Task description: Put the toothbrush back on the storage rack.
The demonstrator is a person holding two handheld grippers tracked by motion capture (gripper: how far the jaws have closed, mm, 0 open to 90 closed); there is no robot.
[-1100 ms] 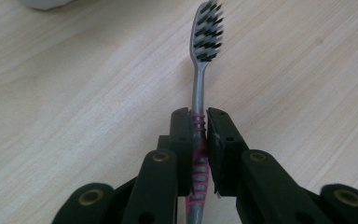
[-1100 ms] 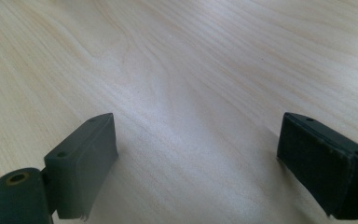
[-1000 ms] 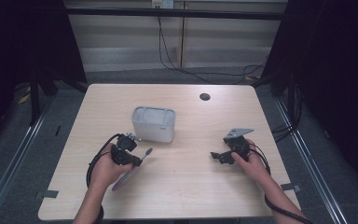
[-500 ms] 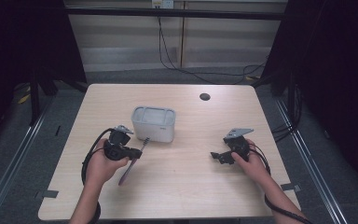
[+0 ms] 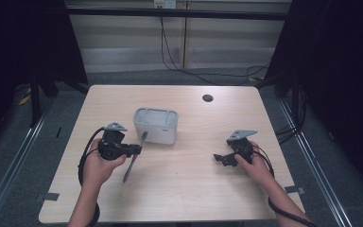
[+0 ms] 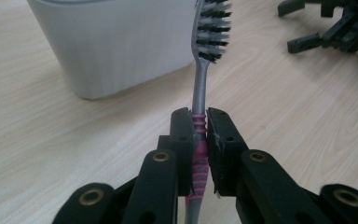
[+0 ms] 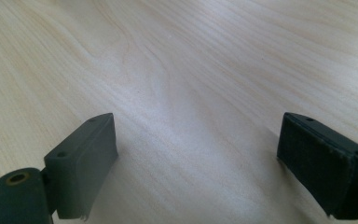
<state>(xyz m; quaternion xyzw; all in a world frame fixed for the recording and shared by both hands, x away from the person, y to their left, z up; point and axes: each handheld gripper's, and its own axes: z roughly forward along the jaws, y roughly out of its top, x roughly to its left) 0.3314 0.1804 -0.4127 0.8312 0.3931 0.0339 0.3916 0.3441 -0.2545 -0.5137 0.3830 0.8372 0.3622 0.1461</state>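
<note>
Left gripper has lifted one toothbrush toward one white container, frame centre, jaws clamped on it; right gripper jaws apart.

Toothbrush: bristle tip cut off at 12 o'clock edge; handle end hidden under left gripper at 6 o'clock. White container: rim cut off, contents unseen.

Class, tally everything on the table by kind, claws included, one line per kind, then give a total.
Toothbrush: 1
White cup: 1
Claws, left claw and right claw: 2
Total: 4
</note>
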